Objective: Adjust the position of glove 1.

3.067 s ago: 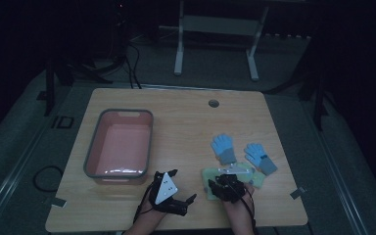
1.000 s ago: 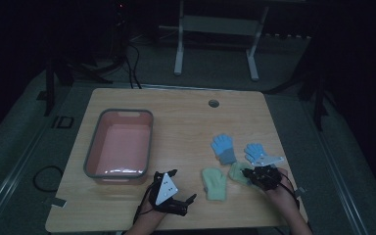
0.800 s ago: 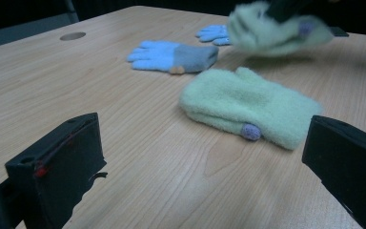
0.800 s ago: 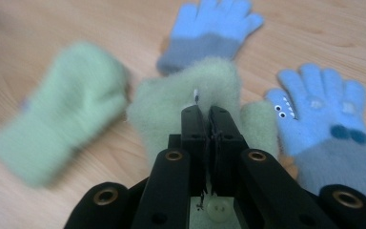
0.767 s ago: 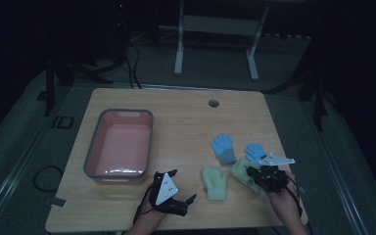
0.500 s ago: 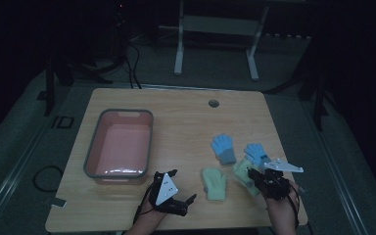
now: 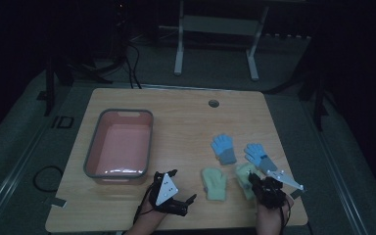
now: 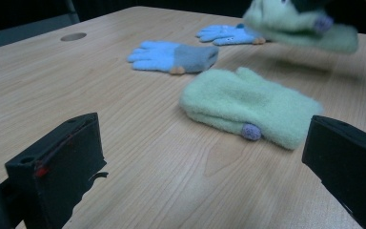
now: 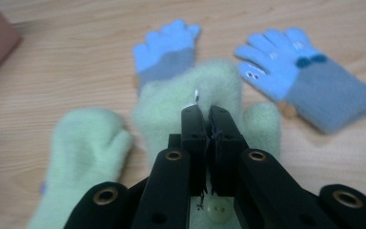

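Our right claw is clenched on a green mitten, held just above the tabletop, right of the flat green mitten. Left of that mitten, our left claw stands spread wide, grasping nothing.

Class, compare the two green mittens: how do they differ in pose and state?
One green mitten lies flat on the table, free; the other green mitten is lifted off it, pinched in the right gripper. Both are fuzzy and pale green.
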